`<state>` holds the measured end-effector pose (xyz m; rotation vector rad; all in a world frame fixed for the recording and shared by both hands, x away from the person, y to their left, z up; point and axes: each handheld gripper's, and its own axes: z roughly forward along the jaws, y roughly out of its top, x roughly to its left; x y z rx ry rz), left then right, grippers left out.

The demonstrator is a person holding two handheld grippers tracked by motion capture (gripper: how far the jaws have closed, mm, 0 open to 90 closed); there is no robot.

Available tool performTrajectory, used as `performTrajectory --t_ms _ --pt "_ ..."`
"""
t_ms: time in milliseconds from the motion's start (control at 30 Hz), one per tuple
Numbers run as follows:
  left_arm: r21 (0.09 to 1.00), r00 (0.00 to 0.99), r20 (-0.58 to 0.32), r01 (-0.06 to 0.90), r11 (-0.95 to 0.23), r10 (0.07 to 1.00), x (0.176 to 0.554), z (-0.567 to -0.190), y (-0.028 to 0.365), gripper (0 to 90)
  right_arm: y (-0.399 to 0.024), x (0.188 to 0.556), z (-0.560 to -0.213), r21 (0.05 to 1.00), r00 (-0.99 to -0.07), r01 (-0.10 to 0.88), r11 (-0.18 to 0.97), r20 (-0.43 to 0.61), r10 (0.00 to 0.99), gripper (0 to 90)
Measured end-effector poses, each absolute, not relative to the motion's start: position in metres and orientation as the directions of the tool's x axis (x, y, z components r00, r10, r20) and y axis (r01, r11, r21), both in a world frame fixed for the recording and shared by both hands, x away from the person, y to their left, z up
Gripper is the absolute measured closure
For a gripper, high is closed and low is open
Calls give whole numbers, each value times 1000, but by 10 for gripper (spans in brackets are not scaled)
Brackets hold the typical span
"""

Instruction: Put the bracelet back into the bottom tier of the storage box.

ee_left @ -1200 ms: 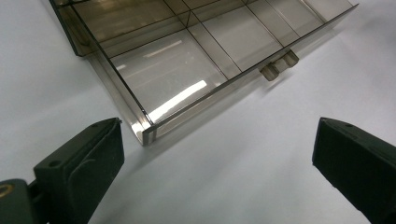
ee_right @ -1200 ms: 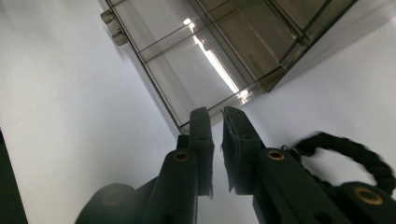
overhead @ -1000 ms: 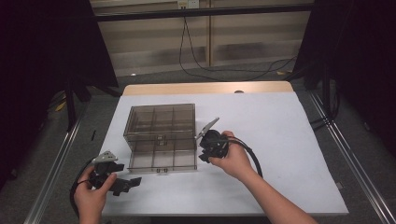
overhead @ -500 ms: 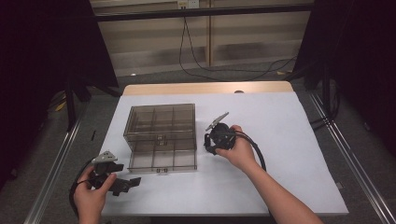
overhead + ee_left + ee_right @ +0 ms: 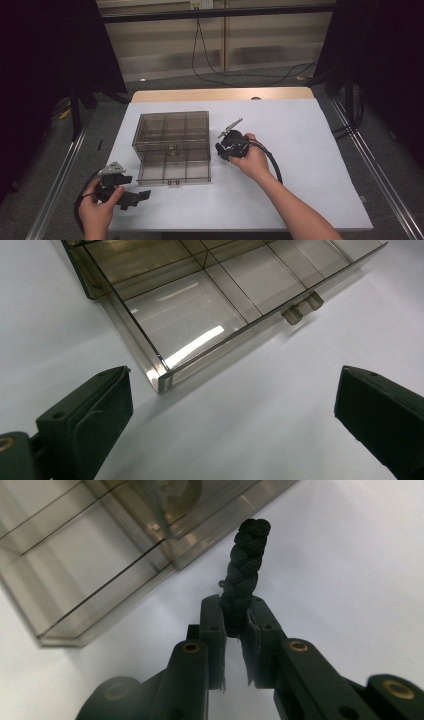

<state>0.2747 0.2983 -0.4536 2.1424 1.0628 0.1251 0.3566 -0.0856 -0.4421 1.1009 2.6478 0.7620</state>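
At the near edge of the white bench (image 5: 310,165), the left tongs (image 5: 230,415) rest released, jaws spread wide just short of the corner of the smoky plastic drawer (image 5: 210,305) pulled out of the organiser box (image 5: 172,132). Farther in, just right of the box, the right tongs (image 5: 235,625) have just been closing and now pinch the lower end of a black braided cord (image 5: 245,565), which rises upright beside the box's corner
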Motion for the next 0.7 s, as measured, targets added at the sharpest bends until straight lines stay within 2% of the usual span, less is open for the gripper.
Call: performTrajectory --t_ms 333,500,700 --pt "648 653 -216 652 -394 725 274 -453 296 23 -90 325 -411 544 -759 558 627 30 650 804" --pt "649 655 -219 651 -393 723 273 -454 294 23 -77 310 -401 551 -803 505 664 17 596 804" --pt "649 655 -220 651 -393 723 273 -454 294 23 -60 304 -397 550 -828 485 679 41 559 804"
